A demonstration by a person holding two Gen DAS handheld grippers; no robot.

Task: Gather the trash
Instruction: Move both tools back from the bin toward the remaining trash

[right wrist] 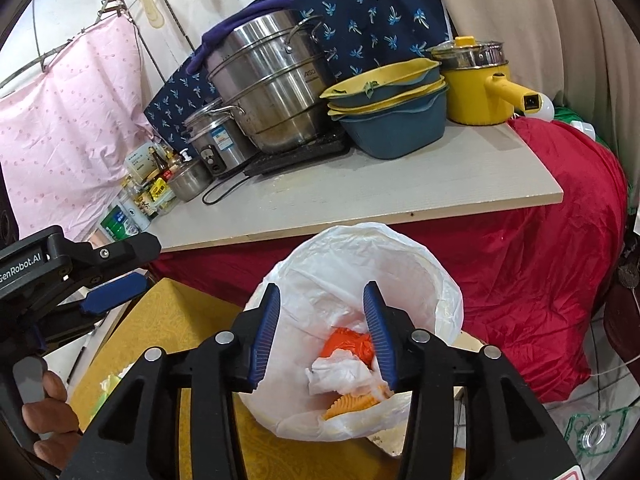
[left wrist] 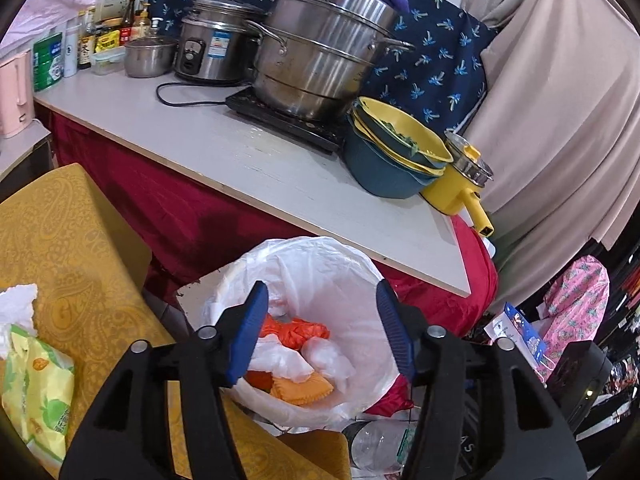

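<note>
Hovering over the bin, the left tool (left wrist: 320,328) has its blue-padded fingers spread wide with nothing between them. Directly beneath sits the trash bin (left wrist: 352,276), lined with a white plastic bag, just below the near edge of the tabletop (left wrist: 224,148). Inside the bin lie crumpled white tissue (left wrist: 316,360), an orange plastic bag (left wrist: 296,330) and an orange ridged wrapper (left wrist: 302,390). At 9 o'clock from the bin, a green-and-yellow packet (left wrist: 36,392) rests on a yellow patterned surface (left wrist: 72,248), with more white tissue (left wrist: 16,306) just above it. A clear plastic bottle (left wrist: 376,446) lies at 6 o'clock, below the bin.

The right tool (right wrist: 322,336) also hangs over the bin mouth, its fingers apart and holding nothing. On the tabletop stand a tall steel steamer pot (right wrist: 272,80), stacked blue-and-yellow basins (right wrist: 394,104) at its 3 o'clock, and a yellow pot (right wrist: 478,88) beyond them.
</note>
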